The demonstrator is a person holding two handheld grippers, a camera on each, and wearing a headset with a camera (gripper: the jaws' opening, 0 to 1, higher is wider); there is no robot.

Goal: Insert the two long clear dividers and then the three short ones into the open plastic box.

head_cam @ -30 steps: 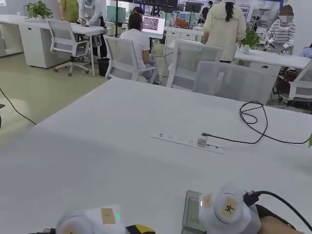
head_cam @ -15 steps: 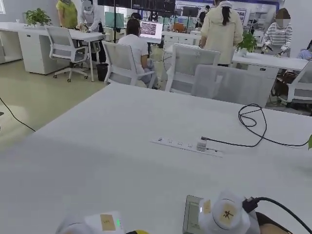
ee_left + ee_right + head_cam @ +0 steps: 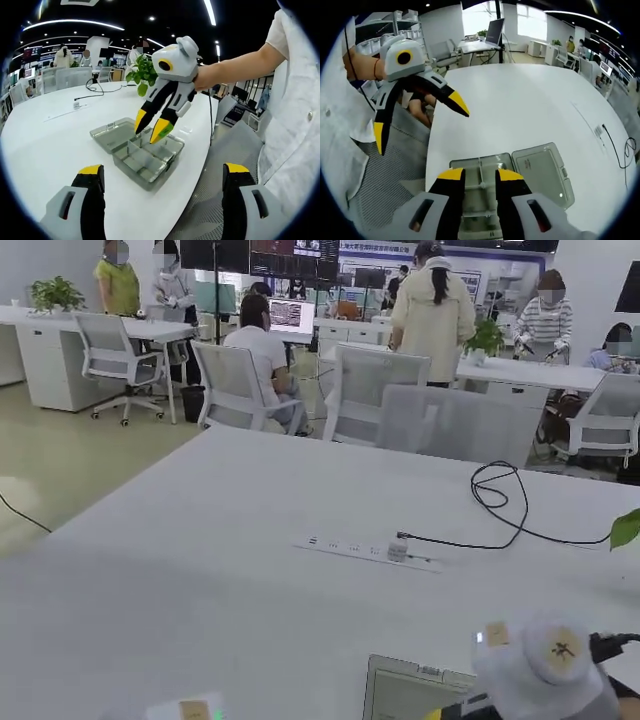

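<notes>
Left gripper is sitting wide open, holding nothing. Right gripper is hovering tips-down just above the open clear plastic box near the surface edge. Its jaws are nearly together, grip can't tell. Dividers are standing inside the box. Lid marking is too small to read.

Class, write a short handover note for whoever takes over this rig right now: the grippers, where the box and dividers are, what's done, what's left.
Left gripper: open, empty, held off to the side of the box.
Right gripper: jaws nearly together, tips down over the box. I cannot tell whether they pinch a clear divider.
Box: near the edge of the table, with its lid lying open beside it.
Done: some dividers stand inside; the exact count is unclear.
Left: check the count and seat any missing ones.
</notes>
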